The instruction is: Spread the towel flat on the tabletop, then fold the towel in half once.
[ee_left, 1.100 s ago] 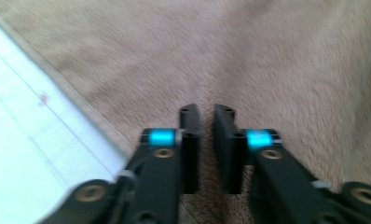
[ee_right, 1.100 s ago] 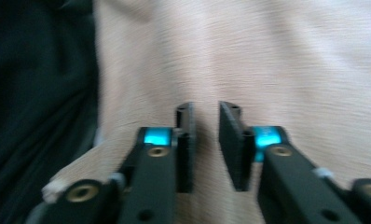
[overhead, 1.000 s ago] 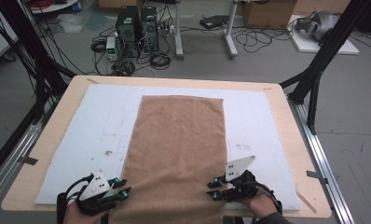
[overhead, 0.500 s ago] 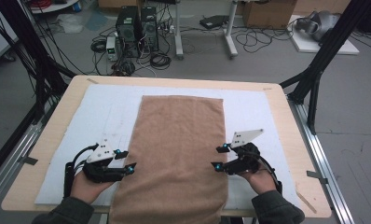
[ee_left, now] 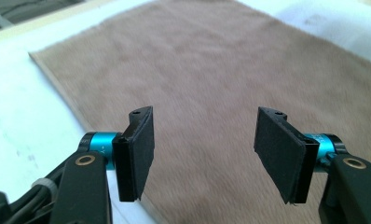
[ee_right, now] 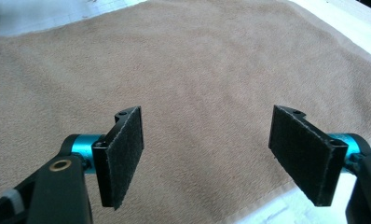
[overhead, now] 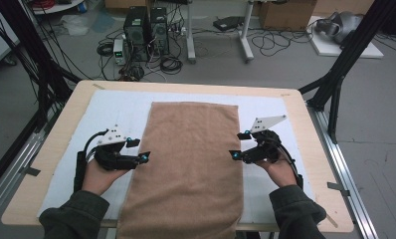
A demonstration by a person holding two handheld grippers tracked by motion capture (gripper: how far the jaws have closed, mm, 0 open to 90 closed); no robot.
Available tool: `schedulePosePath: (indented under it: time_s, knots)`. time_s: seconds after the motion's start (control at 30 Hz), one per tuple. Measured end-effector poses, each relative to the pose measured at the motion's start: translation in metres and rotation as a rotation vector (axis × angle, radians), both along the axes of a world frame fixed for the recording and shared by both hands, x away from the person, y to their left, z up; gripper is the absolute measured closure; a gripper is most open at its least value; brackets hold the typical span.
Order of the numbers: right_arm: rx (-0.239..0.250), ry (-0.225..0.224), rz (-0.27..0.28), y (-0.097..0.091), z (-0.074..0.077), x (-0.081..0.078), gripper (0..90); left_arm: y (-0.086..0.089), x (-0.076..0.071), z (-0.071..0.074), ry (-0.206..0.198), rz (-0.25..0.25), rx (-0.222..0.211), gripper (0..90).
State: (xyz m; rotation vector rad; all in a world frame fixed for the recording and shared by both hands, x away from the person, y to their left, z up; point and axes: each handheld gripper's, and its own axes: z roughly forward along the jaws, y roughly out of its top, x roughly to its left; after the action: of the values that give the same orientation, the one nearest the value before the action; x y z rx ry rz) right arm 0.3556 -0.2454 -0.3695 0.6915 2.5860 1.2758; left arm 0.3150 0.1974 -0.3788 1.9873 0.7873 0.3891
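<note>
Hovering at the towel's left edge, my left claw [overhead: 138, 150] had just been opening, its jaws apart with nothing between them. From that claw's own camera the pads [ee_left: 137, 154] stood over the brown towel [overhead: 188, 159], not touching it. That towel lay flat along the middle of the white sheet [overhead: 111, 112] on the table [overhead: 51, 144], its near end hanging over the front edge. My right claw [overhead: 238, 145], at the towel's right edge, had likewise just been opening and gripped nothing.
</note>
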Motion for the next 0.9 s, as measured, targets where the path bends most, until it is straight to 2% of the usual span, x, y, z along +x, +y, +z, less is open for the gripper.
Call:
schedulePosePath:
  time_s: [0.07, 0.17, 0.27, 0.33, 0.4, 0.6, 0.67, 0.8, 0.9]
  knots:
    - [-0.001, -0.006, 0.001, 0.001, 0.0, 0.004, 25.4, -0.002, 0.006, 0.002, -0.002, 0.001, 0.001, 38.4]
    - [-0.005, 0.011, -0.004, 0.0, -0.006, 0.011, 25.5, -0.003, 0.018, 0.002, 0.019, 0.015, -0.035, 37.7]
    - [0.002, 0.025, -0.015, -0.002, -0.011, 0.02, 25.8, -0.004, 0.028, 0.005, 0.029, 0.025, -0.027, 37.7]
    - [0.011, 0.032, -0.023, -0.004, -0.012, 0.024, 25.8, -0.006, 0.033, 0.01, 0.017, 0.024, -0.033, 37.8]
    - [-0.011, 0.037, -0.031, -0.005, -0.009, 0.029, 25.8, -0.007, 0.038, 0.014, 0.013, 0.029, -0.031, 38.1]
    - [-0.036, 0.007, -0.055, -0.007, 0.013, 0.049, 26.0, -0.008, 0.064, 0.025, -0.008, 0.072, -0.01, 39.0]
    - [-0.045, 0.006, -0.069, -0.007, 0.015, 0.058, 26.1, -0.009, 0.074, 0.022, -0.02, 0.088, -0.009, 39.7]
    - [-0.058, -0.007, -0.117, -0.008, 0.006, 0.073, 28.7, -0.009, 0.099, 0.002, 0.023, 0.105, 0.014, 42.7]
    - [-0.07, 0.002, -0.128, -0.006, -0.008, 0.081, 37.4, -0.008, 0.112, -0.015, 0.072, 0.129, 0.045, 43.1]
